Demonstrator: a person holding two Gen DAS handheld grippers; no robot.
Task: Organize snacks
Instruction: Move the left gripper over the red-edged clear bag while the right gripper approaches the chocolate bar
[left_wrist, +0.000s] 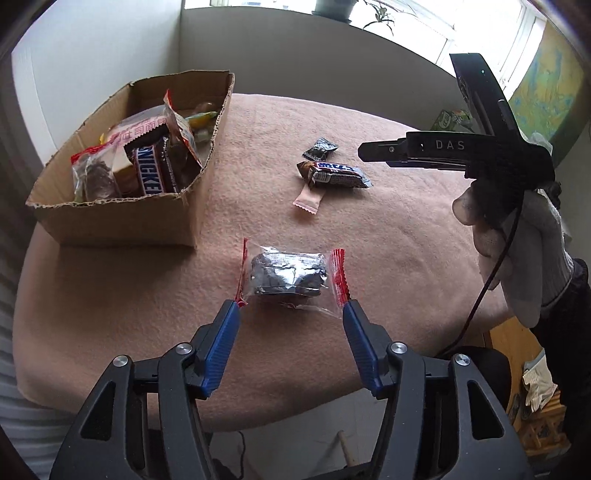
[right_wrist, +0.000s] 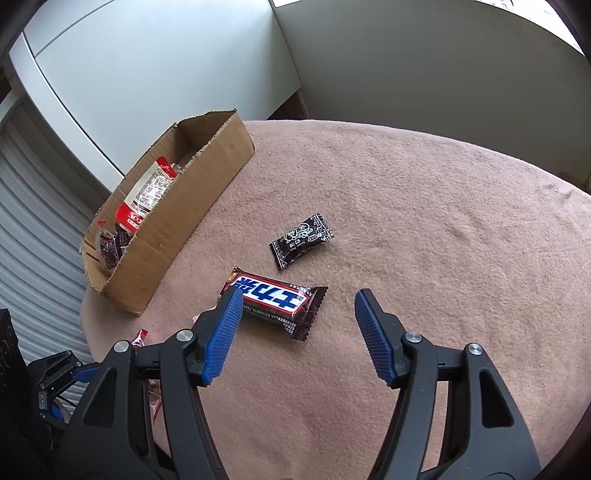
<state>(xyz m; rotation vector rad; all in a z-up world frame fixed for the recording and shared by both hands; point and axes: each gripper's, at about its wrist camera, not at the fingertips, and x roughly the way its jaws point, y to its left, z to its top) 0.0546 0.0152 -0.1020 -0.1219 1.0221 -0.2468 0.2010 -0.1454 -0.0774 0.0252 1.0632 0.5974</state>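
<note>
Sorting is partway done: the cardboard box (left_wrist: 122, 218) near the table's (left_wrist: 369, 236) far left corner is already holding several snacks, while four are still lying loose on the pink cloth. Left tool (left_wrist: 291, 314) is hovering spread around the clear red-edged packet (left_wrist: 290, 275) by the near edge, pads not pressing; closing on it and carrying it to the box looks next. Right tool (right_wrist: 298, 297) is hanging open and empty over the Snickers bar (right_wrist: 275, 304), mid-table. Beside that bar are lying a pink sachet (left_wrist: 308, 199) and a black candy (right_wrist: 302, 240). Nothing is blocking either path.
</note>
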